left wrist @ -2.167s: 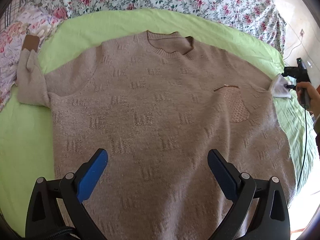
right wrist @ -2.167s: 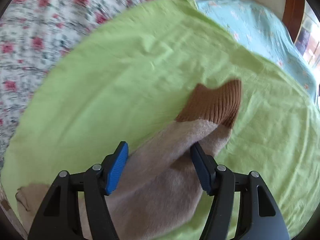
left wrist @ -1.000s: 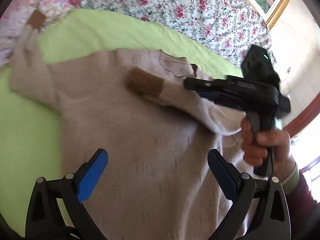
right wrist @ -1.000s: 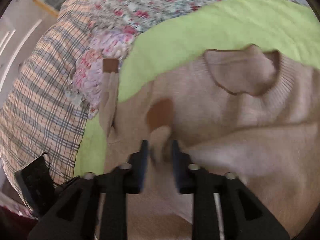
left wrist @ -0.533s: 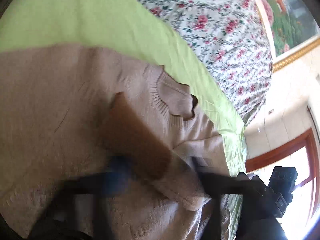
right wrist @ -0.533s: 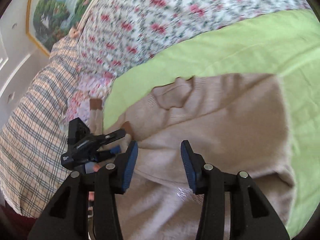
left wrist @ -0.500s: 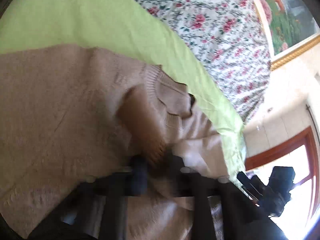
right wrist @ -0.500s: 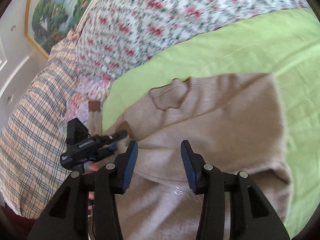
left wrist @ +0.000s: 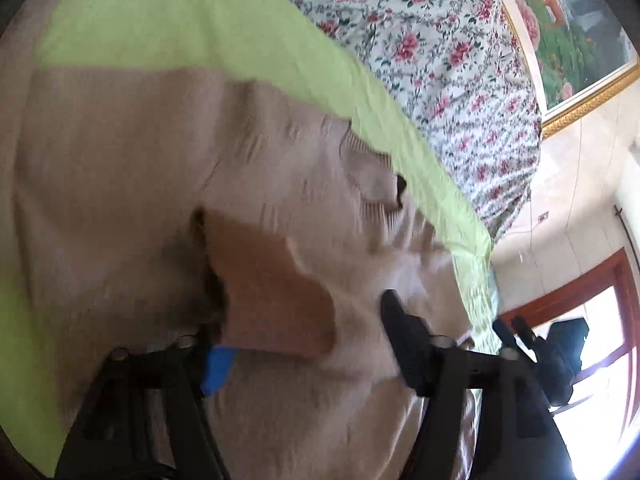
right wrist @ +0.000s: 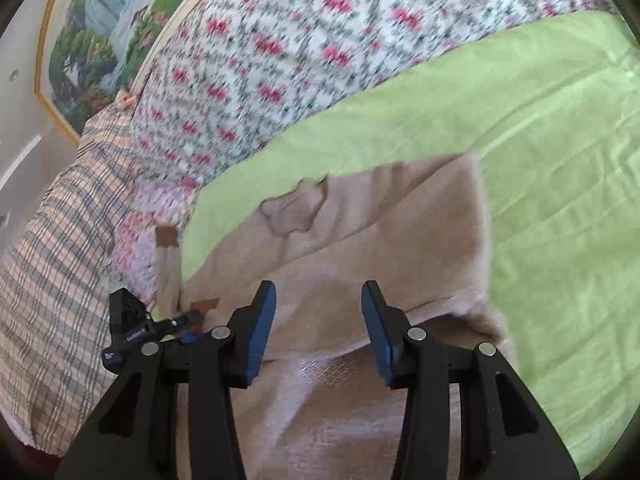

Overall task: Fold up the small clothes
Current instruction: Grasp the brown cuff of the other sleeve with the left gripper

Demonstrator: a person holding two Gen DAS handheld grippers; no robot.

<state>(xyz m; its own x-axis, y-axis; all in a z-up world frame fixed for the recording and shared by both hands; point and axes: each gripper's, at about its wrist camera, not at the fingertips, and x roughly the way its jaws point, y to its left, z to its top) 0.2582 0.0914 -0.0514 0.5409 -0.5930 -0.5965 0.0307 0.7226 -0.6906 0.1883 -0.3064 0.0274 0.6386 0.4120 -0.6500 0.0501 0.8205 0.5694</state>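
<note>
We catalogue a bed (right wrist: 560,128) spread with a smooth lime-green sheet, a rose-print floral quilt (right wrist: 304,52) bunched at twelve o'clock, a checked blanket (right wrist: 52,240) at nine o'clock and a gilt-framed landscape painting (right wrist: 100,28) on the wall.

Item: one beige knitted sweater (right wrist: 380,232), soft and nubbly, with a ribbed round collar (right wrist: 294,212), lying flat on the sheet. Its one sleeve is folded across the chest, the brown ribbed cuff (left wrist: 272,292) at six o'clock from the collar; the other sleeve (right wrist: 166,264) lies unfolded at nine o'clock, over the sheet's edge.

Left gripper (left wrist: 304,344): jaws have just been opening, partly spread, with the brown cuff lying between them; the blur hides whether the pads touch it, though we see no pinch. Right gripper (right wrist: 318,320): jaws partly spread, pinching nothing, above the sweater's body.

Step in hand, in our judgement: laying the first sleeve inward. The next move likely calls for clearing the cuff without dragging the limp knit, then reaching to nine o'clock for the other sleeve.
</note>
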